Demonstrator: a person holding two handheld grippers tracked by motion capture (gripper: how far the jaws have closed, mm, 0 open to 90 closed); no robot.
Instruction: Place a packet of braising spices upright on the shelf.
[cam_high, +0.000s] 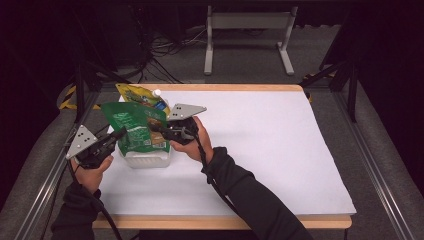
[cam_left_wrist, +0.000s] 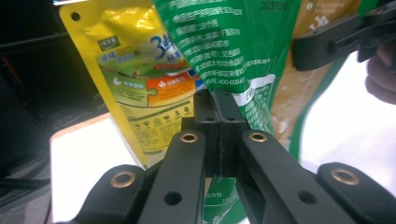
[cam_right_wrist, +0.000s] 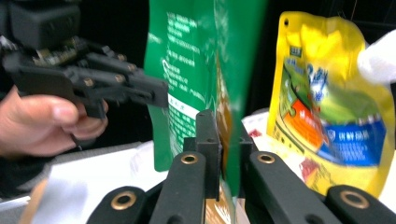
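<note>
Nearest, left claw (cam_high: 119, 134) and right claw (cam_high: 156, 128), each pinching one side edge of green pouch (cam_high: 134, 126), held upright over white tub (cam_high: 148, 158) on table (cam_high: 280, 150). Probably light, floppy, slick film; edge seams the best hold. Behind, yellow spouted pouch (cam_high: 142, 96) standing

Left tongs (cam_high: 121, 133) and right tongs (cam_high: 154, 128) face inward (both clamped).

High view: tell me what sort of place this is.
Probably a lab or recording studio, not a home: a white-topped table set in a metal rail frame, black curtains behind, loose cables on the grey floor, and a bare metal stand.
</note>
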